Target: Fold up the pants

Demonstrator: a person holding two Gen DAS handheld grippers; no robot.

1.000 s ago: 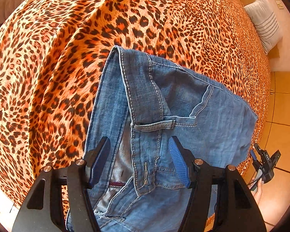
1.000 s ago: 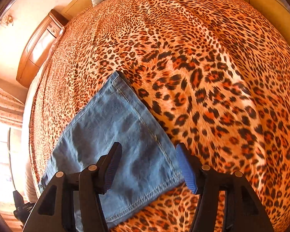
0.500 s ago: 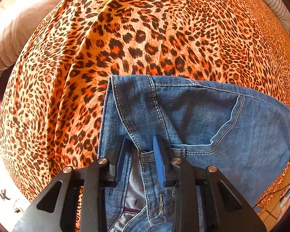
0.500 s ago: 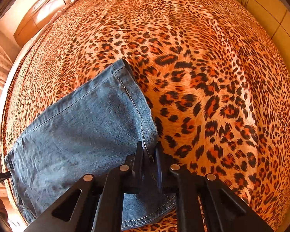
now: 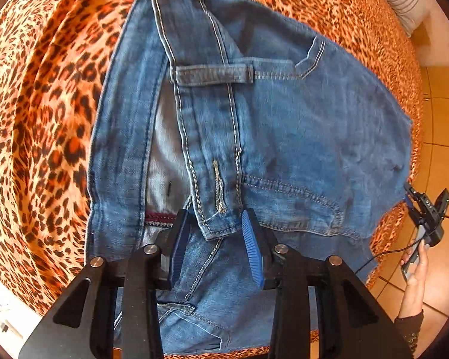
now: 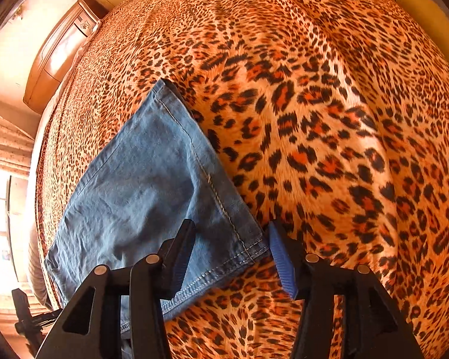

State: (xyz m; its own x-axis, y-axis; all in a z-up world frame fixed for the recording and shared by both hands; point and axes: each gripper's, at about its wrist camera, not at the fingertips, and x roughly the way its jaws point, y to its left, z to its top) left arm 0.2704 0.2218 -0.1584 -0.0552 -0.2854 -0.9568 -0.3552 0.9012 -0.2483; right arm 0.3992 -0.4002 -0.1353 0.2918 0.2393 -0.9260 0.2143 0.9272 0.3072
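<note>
Left gripper [image 5: 214, 240] and right gripper [image 6: 230, 254] stood wide, holding nothing. Blue denim pants [image 5: 269, 125] lay doubled lengthwise on the leopard-print bedspread [image 6: 329, 104]; crosswise folds seemingly remained.

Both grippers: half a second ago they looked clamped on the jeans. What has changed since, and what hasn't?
Both let go. The left gripper has opened and drawn back from the belt loop to the waistband end. The right gripper has opened too, its jaws now straddling the hem corner. The jeans stay folded flat on the leopard bedspread, which has not shifted.
</note>
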